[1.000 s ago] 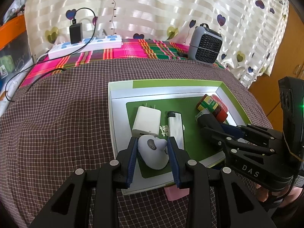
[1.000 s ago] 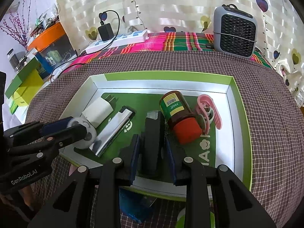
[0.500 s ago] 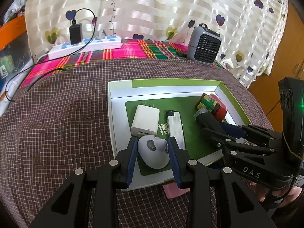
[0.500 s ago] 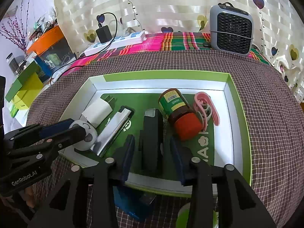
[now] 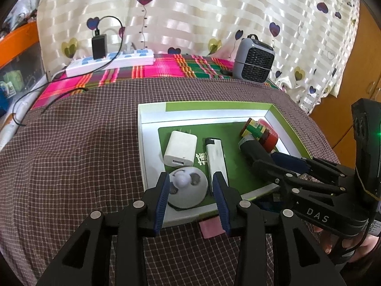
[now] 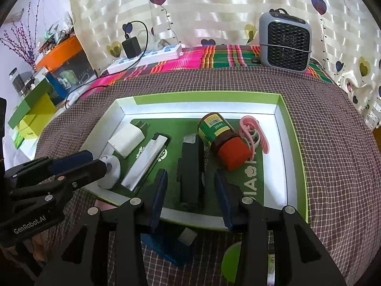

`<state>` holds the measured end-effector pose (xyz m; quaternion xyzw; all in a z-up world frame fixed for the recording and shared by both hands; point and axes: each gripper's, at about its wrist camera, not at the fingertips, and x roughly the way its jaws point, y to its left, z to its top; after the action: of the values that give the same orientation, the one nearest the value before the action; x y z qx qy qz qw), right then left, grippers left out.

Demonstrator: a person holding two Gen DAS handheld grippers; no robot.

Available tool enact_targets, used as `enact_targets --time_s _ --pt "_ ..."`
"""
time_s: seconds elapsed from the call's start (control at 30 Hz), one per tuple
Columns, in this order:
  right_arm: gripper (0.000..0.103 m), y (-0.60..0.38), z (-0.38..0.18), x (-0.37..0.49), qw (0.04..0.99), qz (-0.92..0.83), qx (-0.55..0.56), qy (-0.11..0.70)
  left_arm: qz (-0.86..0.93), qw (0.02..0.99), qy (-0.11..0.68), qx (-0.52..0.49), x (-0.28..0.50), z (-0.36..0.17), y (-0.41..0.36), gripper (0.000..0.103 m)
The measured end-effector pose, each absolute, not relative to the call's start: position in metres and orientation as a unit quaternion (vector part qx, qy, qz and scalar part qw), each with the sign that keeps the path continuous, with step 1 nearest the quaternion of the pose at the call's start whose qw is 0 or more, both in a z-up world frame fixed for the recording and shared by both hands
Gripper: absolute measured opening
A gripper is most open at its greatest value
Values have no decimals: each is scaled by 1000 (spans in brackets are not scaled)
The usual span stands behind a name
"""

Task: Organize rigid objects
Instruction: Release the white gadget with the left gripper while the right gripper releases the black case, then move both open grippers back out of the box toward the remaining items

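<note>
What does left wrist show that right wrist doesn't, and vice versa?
Left wrist only: a pink slip under the tray's near edge and wooden furniture at right.
Right wrist only: a pink clip beside the bottle, a blue block in front of the tray, green and yellow boxes at left.
Both: tray, white charger, lighter, black item, round white toy, fan, power strip. Both grippers, left and right, have just been opening, pads clear.
</note>
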<state>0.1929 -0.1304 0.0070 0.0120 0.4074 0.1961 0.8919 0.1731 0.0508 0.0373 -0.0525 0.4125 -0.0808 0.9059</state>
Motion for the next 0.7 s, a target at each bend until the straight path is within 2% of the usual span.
enact_targets --time_s 0.7 --pt "43 -146 34 127 919 176 2 352 -38 926 374 -39 94 59 47 39"
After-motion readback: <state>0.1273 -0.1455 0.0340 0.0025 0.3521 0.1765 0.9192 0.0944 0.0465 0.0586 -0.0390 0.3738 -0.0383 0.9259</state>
